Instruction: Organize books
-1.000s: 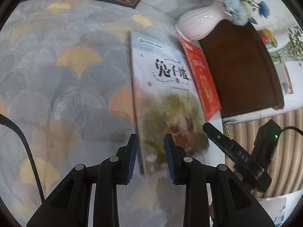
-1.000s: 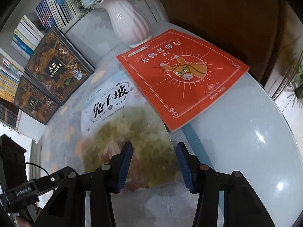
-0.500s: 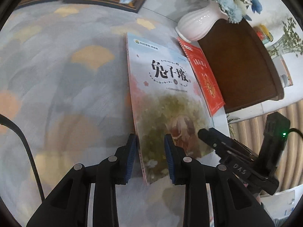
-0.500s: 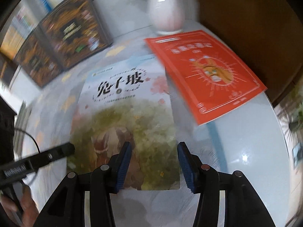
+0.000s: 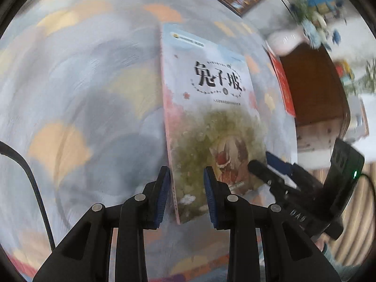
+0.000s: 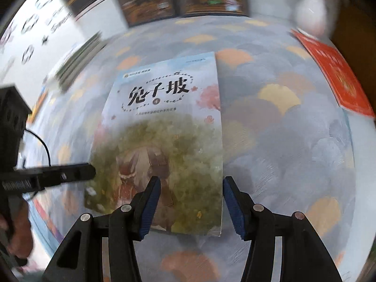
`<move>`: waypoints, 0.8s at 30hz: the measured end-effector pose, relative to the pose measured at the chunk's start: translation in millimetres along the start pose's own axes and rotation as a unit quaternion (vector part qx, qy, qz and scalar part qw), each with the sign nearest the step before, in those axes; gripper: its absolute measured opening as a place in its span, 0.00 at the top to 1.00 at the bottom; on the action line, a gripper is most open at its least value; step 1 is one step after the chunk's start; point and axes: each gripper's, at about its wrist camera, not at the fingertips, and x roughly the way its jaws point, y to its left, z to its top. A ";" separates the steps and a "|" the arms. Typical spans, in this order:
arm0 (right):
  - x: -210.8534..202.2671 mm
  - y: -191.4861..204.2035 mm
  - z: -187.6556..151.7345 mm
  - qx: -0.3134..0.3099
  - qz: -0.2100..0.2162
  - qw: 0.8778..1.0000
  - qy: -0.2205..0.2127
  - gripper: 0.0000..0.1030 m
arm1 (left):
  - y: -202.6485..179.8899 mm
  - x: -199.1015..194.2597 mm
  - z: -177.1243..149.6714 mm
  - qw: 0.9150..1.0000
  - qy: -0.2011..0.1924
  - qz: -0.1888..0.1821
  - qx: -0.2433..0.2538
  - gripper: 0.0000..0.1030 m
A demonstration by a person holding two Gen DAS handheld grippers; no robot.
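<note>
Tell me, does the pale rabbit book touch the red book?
Apart. The right wrist view shows patterned tablecloth between the pale rabbit book and the red book.

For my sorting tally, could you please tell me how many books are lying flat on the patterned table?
2. The pale book lies mid-table between both grippers' fingers; the red book lies at the right edge by the vase. Others may lie outside the blurred views.
</note>
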 end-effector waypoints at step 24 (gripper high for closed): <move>-4.3 -16.5 -15.7 0.064 0.016 0.998 -0.014 0.58 | -5.6 -32.0 -9.3 0.986 -0.057 -0.156 -0.032 0.73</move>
